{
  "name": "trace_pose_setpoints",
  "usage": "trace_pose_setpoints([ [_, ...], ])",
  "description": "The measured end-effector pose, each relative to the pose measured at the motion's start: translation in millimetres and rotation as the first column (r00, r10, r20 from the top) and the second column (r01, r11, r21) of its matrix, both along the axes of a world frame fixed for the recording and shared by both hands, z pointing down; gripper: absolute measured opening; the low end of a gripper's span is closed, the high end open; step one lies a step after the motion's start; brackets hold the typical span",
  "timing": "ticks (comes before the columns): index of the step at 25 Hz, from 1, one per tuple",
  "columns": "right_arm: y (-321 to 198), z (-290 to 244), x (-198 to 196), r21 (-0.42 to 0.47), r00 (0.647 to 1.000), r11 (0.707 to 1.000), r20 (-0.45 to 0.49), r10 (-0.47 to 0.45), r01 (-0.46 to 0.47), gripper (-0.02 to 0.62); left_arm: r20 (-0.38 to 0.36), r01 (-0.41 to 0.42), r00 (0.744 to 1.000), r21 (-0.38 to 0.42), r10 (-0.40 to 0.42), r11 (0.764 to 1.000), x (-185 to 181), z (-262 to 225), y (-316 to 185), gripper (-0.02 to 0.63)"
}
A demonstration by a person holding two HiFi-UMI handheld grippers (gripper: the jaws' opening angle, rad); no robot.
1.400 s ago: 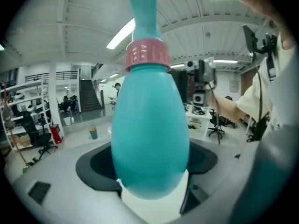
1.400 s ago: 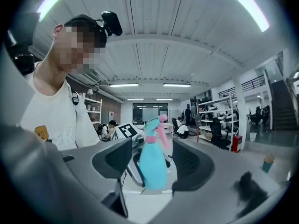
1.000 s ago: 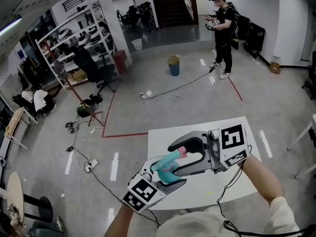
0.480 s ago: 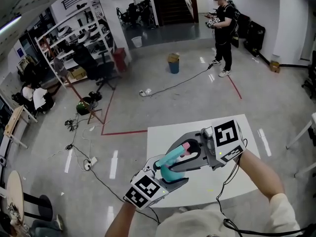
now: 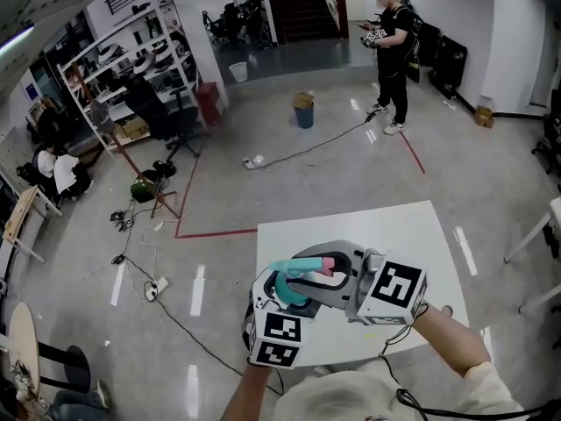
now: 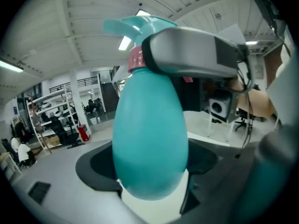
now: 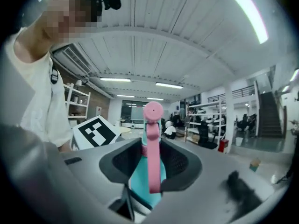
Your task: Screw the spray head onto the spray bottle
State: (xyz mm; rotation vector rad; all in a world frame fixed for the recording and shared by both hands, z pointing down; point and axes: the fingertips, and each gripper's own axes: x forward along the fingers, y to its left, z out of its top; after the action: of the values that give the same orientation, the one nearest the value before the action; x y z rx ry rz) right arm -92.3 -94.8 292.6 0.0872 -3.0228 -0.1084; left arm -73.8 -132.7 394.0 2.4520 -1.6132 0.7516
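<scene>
You're gripping the teal spray bottle by its belly with the left gripper, jaws snug against it. The right gripper is pinching the spray head at the neck, both hovering over the white table near its near left corner. Since a second ago you're rolling the right gripper round toward yourself and tipping the bottle flatter, which looks like a tightening turn under way. The right gripper's finger is covering most of the pink collar, so it is hard to judge how far home the head is sitting.

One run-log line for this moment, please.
left gripper: shut on spray bottle | right gripper: shut on spray head | head on bottle neck, tightness unclear | above white table
</scene>
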Motion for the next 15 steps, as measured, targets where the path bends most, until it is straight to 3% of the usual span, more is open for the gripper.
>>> trace_pose_setpoints([
  [5,-1,-2,-3,-0.006,0.97,0.974,0.088,0.228,-0.228,0.132,0.045,0.069,0.996,0.053,-0.071,0.996,-12,-4,-4,0.416],
  [9,-4,-1,6,-0.044,0.941,0.947,0.099,0.322,-0.32,0.133,0.041,0.065,0.997,0.053,-0.068,0.996,-3,-2,-5,0.416],
  [12,3,3,10,-0.081,0.956,0.958,0.087,0.281,-0.275,0.139,0.019,0.027,0.999,0.038,-0.028,0.999,4,2,-3,0.416],
  [15,15,5,12,-0.133,0.984,0.979,0.073,0.165,-0.154,0.222,-0.014,-0.038,0.999,0.029,0.038,0.999,1,9,4,0.416],
])
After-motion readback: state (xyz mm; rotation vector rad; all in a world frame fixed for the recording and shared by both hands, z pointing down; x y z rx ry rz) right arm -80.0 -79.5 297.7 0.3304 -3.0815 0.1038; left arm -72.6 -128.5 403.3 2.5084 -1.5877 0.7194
